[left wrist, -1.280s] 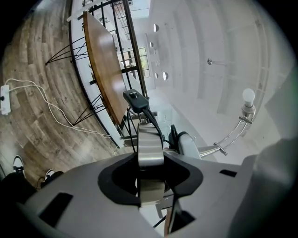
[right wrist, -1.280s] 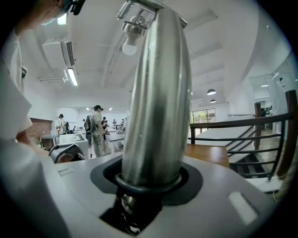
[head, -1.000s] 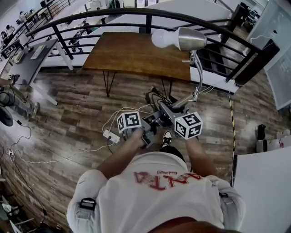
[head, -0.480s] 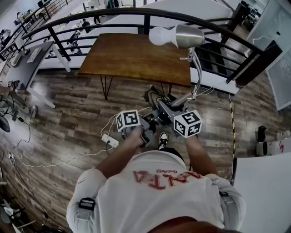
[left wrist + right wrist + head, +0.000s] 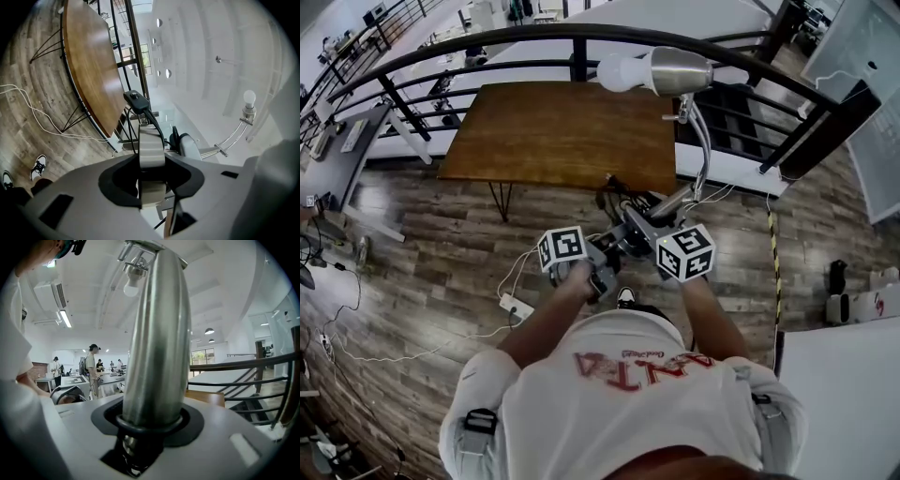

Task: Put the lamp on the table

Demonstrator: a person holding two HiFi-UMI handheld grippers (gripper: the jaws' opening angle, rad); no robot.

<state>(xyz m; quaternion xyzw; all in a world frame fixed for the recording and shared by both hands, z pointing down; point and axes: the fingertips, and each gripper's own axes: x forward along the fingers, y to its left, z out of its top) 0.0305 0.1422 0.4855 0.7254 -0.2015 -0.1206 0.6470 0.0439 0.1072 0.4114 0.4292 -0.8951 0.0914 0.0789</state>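
Observation:
A silver desk lamp (image 5: 670, 72) with a white bulb (image 5: 619, 73) and a curved neck is carried in the air in front of a brown wooden table (image 5: 544, 136). My left gripper (image 5: 609, 267) is shut on a flat metal part of the lamp's foot (image 5: 151, 150). My right gripper (image 5: 652, 246) is shut on the lamp's round steel post (image 5: 157, 343). The lamp head hangs over the table's right end in the head view. A black cord with a switch (image 5: 136, 97) trails from the foot. The table edge (image 5: 206, 397) shows behind the post.
A dark curved railing (image 5: 581, 37) runs behind the table. A power strip and white cables (image 5: 514, 305) lie on the wood floor to the left. A white tabletop (image 5: 839, 394) stands at the lower right, a grey desk (image 5: 328, 150) at the far left. People (image 5: 92, 364) stand far off.
The table has slid down and left in the head view and looks nearer. The lamp stays held in both grippers, its head now further over the table's right end.

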